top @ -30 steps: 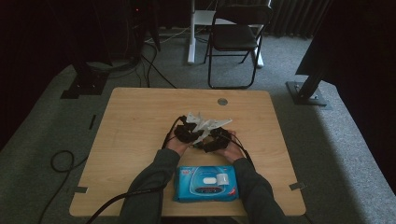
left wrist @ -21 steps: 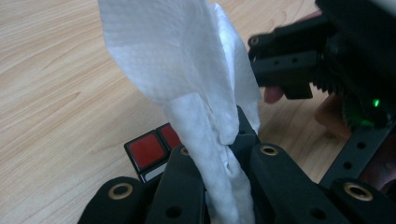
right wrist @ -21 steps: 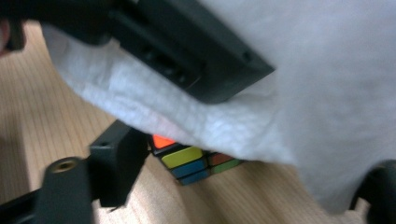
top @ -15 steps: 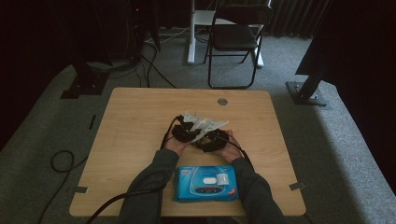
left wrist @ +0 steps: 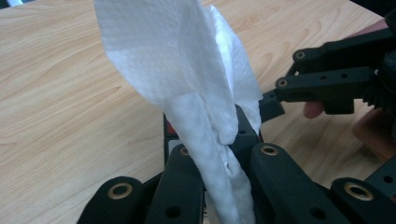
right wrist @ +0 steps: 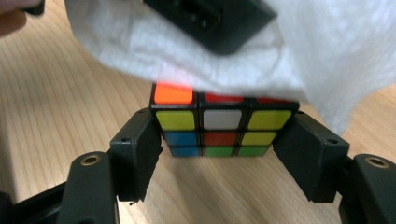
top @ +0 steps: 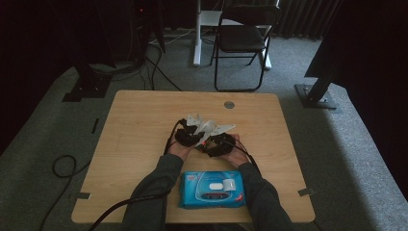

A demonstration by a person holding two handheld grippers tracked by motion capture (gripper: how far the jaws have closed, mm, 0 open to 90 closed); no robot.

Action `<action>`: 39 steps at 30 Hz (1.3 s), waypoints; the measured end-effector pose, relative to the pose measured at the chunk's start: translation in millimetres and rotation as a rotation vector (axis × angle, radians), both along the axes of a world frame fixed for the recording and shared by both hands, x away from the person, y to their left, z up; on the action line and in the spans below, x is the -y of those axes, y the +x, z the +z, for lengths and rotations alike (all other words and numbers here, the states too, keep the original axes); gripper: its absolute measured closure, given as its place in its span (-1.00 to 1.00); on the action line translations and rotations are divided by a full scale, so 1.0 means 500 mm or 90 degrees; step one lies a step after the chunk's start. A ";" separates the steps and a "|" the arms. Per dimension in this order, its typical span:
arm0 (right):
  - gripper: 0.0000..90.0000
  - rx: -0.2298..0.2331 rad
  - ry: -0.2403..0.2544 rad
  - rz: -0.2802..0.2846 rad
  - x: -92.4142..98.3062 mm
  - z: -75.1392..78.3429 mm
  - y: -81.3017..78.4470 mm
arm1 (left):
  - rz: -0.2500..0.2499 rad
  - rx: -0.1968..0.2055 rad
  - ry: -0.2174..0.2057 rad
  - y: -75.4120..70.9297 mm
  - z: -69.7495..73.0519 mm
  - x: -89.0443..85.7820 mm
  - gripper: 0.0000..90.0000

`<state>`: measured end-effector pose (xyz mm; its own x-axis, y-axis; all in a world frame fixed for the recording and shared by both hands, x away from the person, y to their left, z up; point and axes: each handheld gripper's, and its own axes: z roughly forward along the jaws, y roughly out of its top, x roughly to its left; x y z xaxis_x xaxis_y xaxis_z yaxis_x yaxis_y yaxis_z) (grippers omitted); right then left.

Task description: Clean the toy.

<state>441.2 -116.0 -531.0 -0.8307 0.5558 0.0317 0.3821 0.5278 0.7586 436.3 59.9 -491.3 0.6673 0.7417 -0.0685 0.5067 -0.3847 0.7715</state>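
Note:
A white wipe (left wrist: 177, 60) is pinched in my left gripper (left wrist: 219, 154), which is shut on it, and it drapes up and over. Beneath it a Rubik's cube (right wrist: 222, 126) stands on the wooden table (top: 144, 120). My right gripper (right wrist: 219, 140) has a pad on each side of the cube. Its jaws have just been closing onto it, then opening a touch, with the cube still between them. In the high view both grippers (top: 190, 137) (top: 216, 144) meet at mid-table under the wipe (top: 207, 126). The wipe (right wrist: 140, 37) hides the cube's top.
A blue pack of wipes (top: 211, 188) lies near the front edge between the person's forearms. A round grommet (top: 229, 104) sits at the table's far side. A folding chair (top: 240, 38) stands behind the table. Cables trail off the front left.

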 end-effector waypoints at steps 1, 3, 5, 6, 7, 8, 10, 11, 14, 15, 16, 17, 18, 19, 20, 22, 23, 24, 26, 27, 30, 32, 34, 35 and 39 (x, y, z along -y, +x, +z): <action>-0.30 0.002 -0.002 0.000 -0.002 0.001 0.001 | -0.002 -0.002 -0.001 0.000 0.000 0.001 0.93; -0.27 0.005 -0.002 0.001 -0.004 0.003 0.002 | -0.007 -0.003 -0.002 -0.002 0.000 0.003 0.93; -0.26 0.011 -0.010 0.004 -0.006 0.003 0.002 | -0.014 -0.004 0.001 -0.004 0.000 0.006 0.94; -0.25 0.012 -0.011 0.004 -0.006 0.003 0.001 | -0.016 -0.003 0.002 -0.005 0.001 0.008 0.93; -0.25 0.013 -0.012 0.004 -0.006 0.004 0.000 | -0.017 -0.003 0.003 -0.006 0.001 0.009 0.93; -0.25 0.014 -0.012 0.004 -0.006 0.004 0.000 | -0.019 -0.003 0.005 -0.006 0.001 0.010 0.93; -0.24 0.015 -0.012 0.004 -0.005 0.004 -0.002 | -0.029 -0.005 0.007 -0.007 0.002 0.013 0.93; -0.24 0.015 -0.012 0.006 -0.005 0.003 -0.004 | -0.038 -0.005 0.006 -0.008 0.003 0.015 0.93; -0.24 0.016 -0.014 0.007 -0.004 0.003 -0.005 | -0.057 -0.003 0.007 -0.012 0.002 0.024 0.93; -0.24 0.016 -0.013 0.007 -0.004 0.003 -0.006 | -0.062 0.001 0.010 -0.014 0.002 0.027 0.93; -0.24 0.015 -0.013 0.007 -0.004 0.003 -0.006 | -0.062 0.004 0.010 -0.014 0.001 0.027 0.93; -0.24 0.015 -0.012 0.006 -0.004 0.003 -0.006 | -0.060 0.008 0.010 -0.014 0.000 0.027 0.93; -0.24 0.014 -0.012 0.007 -0.004 0.003 -0.007 | -0.050 0.015 0.015 -0.012 -0.001 0.026 0.93; -0.24 0.016 -0.014 0.011 -0.003 0.004 -0.008 | -0.041 0.018 0.016 -0.011 -0.001 0.025 0.93; -0.24 0.016 -0.015 0.012 -0.003 0.004 -0.009 | -0.028 0.021 0.015 -0.008 -0.002 0.022 0.93; -0.24 0.017 -0.017 0.014 -0.004 0.004 -0.010 | -0.016 0.022 0.013 -0.005 -0.003 0.016 0.93; -0.24 0.017 -0.017 0.016 -0.004 0.004 -0.010 | -0.011 0.024 0.014 -0.005 -0.003 0.015 0.93; -0.24 0.017 -0.017 0.017 -0.004 0.004 -0.010 | -0.001 0.026 0.016 -0.004 -0.003 0.014 0.93; -0.24 0.017 -0.019 0.020 -0.004 0.005 -0.012 | 0.007 0.026 0.015 -0.002 -0.003 0.014 0.93; -0.24 0.016 -0.019 0.022 -0.005 0.005 -0.013 | 0.007 0.025 0.012 -0.002 -0.003 0.015 0.93; -0.24 0.018 -0.018 0.024 -0.004 0.004 -0.013 | -0.017 0.024 0.002 -0.008 -0.006 0.025 0.93; -0.24 0.018 -0.018 0.024 -0.004 0.004 -0.013 | -0.026 0.033 0.012 -0.013 -0.006 0.028 0.93; -0.24 0.017 -0.018 0.023 -0.004 0.004 -0.014 | -0.025 0.039 0.021 -0.015 -0.005 0.026 0.93; -0.24 0.018 -0.017 0.023 -0.004 0.004 -0.014 | -0.017 0.043 0.023 -0.015 -0.006 0.022 0.93; -0.24 0.017 -0.016 0.022 -0.003 0.004 -0.014 | 0.026 0.048 0.025 -0.008 -0.007 -0.008 0.92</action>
<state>434.0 -114.4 -529.1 -0.8497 0.5273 -0.0041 0.3433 0.5591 0.7547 432.2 63.8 -494.8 0.6382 0.7698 0.0102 0.4636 -0.3948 0.7932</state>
